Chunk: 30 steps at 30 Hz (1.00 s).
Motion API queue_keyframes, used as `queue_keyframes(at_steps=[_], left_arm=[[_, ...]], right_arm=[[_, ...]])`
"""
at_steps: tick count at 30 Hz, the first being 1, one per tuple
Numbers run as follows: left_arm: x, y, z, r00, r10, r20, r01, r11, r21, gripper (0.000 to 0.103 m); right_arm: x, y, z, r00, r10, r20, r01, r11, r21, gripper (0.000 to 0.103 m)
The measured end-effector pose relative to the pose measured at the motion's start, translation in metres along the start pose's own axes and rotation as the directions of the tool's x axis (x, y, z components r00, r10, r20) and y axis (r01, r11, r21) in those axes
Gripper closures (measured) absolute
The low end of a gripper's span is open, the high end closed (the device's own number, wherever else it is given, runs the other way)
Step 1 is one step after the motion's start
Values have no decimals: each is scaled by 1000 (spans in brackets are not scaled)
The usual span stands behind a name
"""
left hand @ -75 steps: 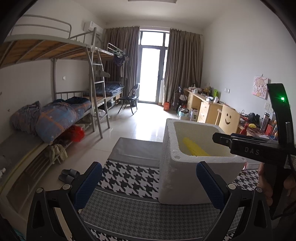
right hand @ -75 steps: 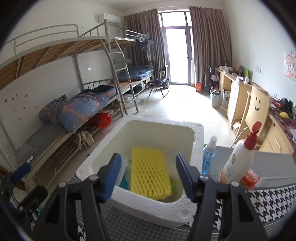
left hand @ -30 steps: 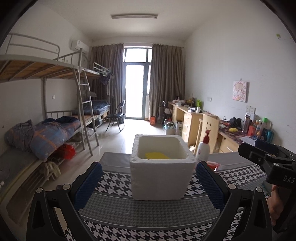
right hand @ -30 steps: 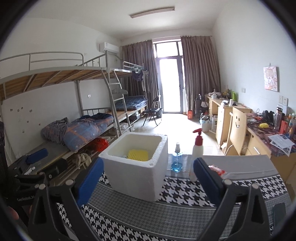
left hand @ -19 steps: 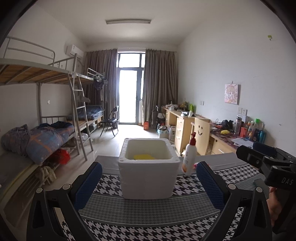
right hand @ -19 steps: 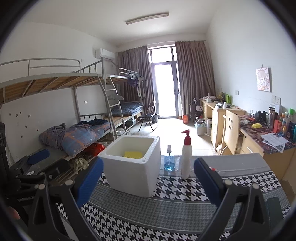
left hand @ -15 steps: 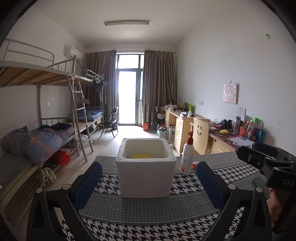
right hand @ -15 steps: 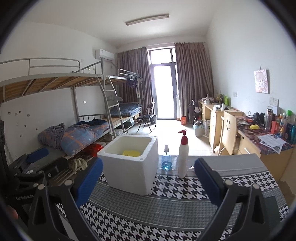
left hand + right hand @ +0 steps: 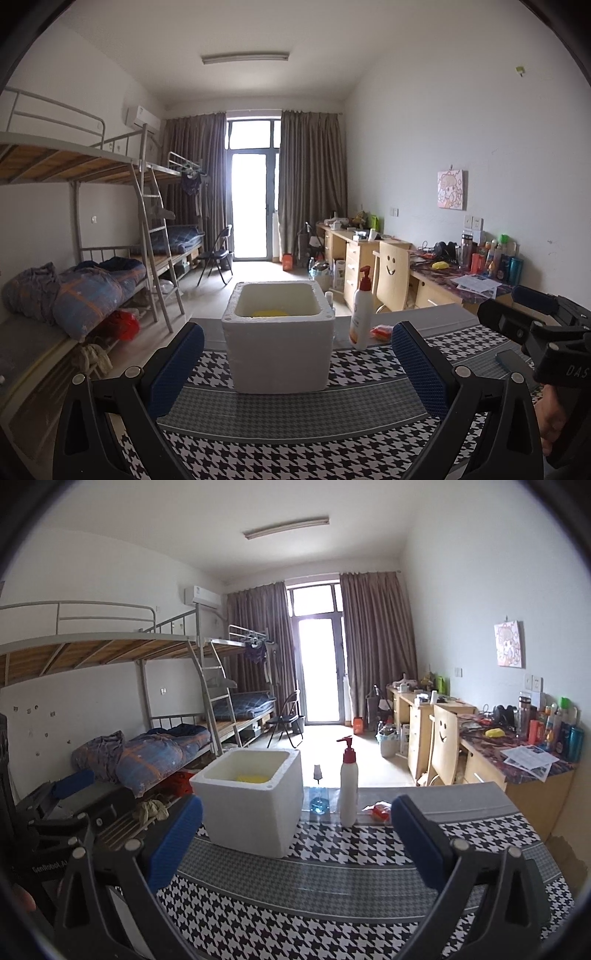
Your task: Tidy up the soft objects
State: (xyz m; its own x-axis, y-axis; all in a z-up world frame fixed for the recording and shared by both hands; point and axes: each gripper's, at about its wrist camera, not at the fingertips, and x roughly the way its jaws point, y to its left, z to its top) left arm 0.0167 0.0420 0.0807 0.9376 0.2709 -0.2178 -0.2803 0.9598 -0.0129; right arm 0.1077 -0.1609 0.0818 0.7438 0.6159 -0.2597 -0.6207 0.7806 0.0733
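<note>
Both grippers pulled back from foam box (image 9: 279,347); left gripper (image 9: 295,373) and right gripper (image 9: 295,849) held wide open, empty. Yellow sponge (image 9: 269,313) is seen inside; task judged done.

The table (image 9: 280,417) was covered with a cloth of black-and-white houndstooth pattern, with bands of finer grey check, and its far part was plain grey. A white foam box (image 9: 279,341) stood on the cloth, open at the top, and something yellow lay inside it. Just to the right of the box stood a white pump bottle (image 9: 348,790) with a red pump head. Between the box and this bottle, a little further back, there was a small clear spray bottle (image 9: 318,794) with blue liquid. A small red-orange packet (image 9: 380,809) lay near the pump bottle, on its right side. In the left wrist view a dark flat object (image 9: 511,359) lay on the cloth at the right; what it was could not be told.
</note>
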Motion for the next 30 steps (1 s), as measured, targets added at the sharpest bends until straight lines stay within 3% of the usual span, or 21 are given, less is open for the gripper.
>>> queue_keyframes(at_steps=[15,30], left_arm=[[-13,-4,-24,1000,0,31,0,1000,1,1],[-19,2,-50,997,36,69,-35,999,-21,1]], right_arm=[[-26,12,-18,997,3,71,-1,999,-38,0],[-29,12,-49,996,-33,81,37,998,-52,0]])
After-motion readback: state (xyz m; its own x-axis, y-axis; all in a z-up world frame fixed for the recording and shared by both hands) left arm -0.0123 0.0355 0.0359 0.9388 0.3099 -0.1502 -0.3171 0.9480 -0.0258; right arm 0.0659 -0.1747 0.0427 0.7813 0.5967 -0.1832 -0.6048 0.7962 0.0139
